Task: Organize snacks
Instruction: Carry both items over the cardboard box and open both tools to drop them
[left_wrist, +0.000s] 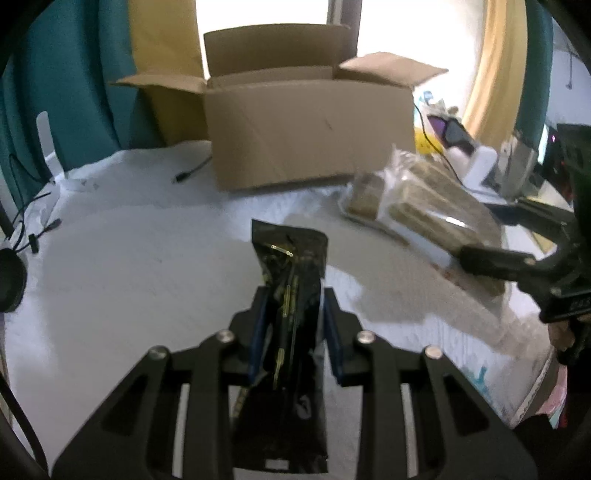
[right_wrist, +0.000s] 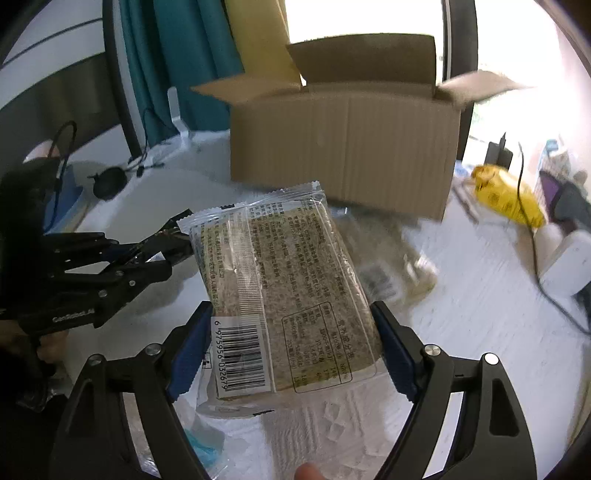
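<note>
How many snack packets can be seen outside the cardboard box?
3: a black packet in the left hand-held gripper, a clear bread packet in the right hand-held gripper, and another clear packet lying on the table. The box may hide more.

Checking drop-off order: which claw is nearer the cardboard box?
Right, probably. The right claw, shut on the bread packet, sits just short of the cardboard box. The left claw, holding the black packet, is farther back across the table.

Cardboard box (left_wrist: 310, 125) at table (left_wrist: 129, 280) rear, cable (left_wrist: 192, 171) left, wrapped snacks (left_wrist: 417, 195) front right
</note>
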